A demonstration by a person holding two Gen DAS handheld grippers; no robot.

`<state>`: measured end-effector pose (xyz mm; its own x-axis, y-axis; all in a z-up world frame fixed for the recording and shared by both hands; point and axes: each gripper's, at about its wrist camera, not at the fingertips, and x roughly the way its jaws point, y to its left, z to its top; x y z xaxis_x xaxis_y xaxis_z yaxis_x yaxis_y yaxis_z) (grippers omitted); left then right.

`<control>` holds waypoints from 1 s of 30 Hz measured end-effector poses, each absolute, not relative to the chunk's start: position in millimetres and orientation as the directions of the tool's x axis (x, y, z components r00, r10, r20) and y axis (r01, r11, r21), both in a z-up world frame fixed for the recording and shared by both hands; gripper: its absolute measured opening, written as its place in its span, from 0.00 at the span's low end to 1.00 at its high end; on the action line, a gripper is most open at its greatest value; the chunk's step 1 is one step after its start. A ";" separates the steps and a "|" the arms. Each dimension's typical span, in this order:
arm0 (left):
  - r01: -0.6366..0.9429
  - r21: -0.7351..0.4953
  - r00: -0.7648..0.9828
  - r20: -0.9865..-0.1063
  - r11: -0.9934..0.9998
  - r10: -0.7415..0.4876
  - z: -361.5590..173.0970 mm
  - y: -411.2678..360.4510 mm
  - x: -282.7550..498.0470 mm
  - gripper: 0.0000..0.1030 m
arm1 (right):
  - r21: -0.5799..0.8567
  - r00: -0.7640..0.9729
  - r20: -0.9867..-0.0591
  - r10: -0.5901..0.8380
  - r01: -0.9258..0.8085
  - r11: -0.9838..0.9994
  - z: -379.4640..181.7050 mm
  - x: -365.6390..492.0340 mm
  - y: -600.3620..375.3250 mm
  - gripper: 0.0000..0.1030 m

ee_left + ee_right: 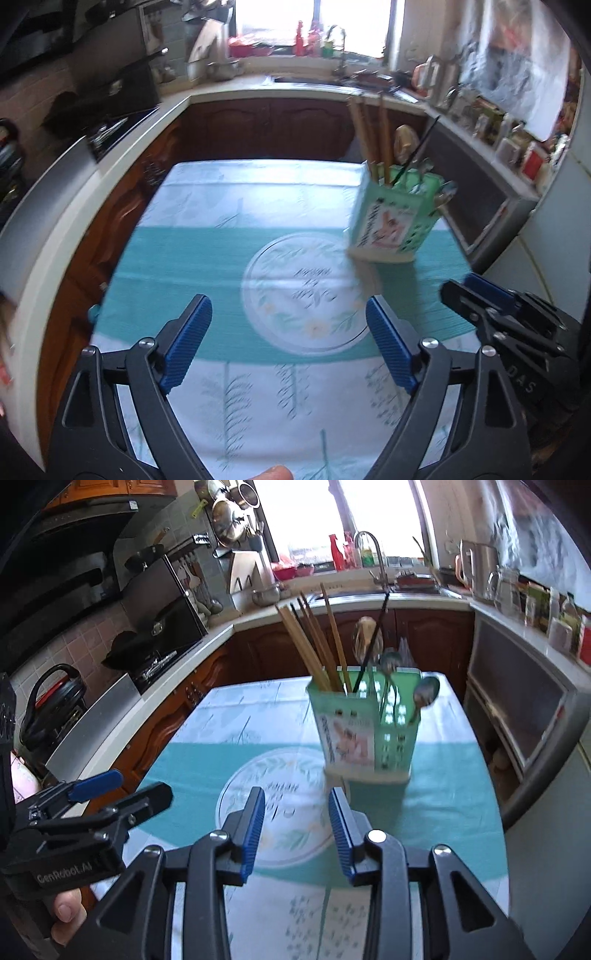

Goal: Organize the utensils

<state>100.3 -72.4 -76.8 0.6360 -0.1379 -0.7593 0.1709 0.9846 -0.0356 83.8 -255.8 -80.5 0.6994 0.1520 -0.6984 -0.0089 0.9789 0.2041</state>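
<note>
Standing upright on the far right part of the counter (pixel 236 716), a mint-green perforated plastic utensil caddy with a printed label (pixel 364 731), already loaded: wooden chopsticks (pixel 314 642) and one thin black stick in one compartment, metal spoons (pixel 424 694) bowl-up in the other. No loose utensil visible anywhere on the cloth, so sorting judged finished or nearly so. Hovering short of the caddy, right claw (pixel 297 827) partly spread, nothing between its blue ribbed pads. Left claw (pixel 288 336) spread wide and empty, well apart from the caddy, near the counter's middle. Underneath, a white-and-teal cloth with a round leaf-and-flower medallion (pixel 303 291). Beyond, dark wooden cabinets, pale worktops, a sink and tap under a bright window, hanging pans, and a shelf of jars.
</note>
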 end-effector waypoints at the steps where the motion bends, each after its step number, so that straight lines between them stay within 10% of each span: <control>1: 0.162 -0.030 0.629 -0.767 0.986 -0.127 -76.3 -70.1 99.1 0.81 | 0.203 0.692 -0.706 0.149 -0.004 0.979 -81.1 80.9 -255.2 0.36; 13: 0.105 -0.010 0.631 -0.772 0.994 -0.074 -43.0 -43.0 81.1 0.81 | 0.153 0.682 -0.723 0.109 0.004 0.988 -56.5 47.8 -231.2 0.57; 30: 0.101 0.038 0.675 -0.736 0.994 -0.040 -14.7 -50.8 53.2 0.81 | 0.175 0.729 -0.677 0.099 0.028 0.984 -22.1 32.8 -219.8 0.62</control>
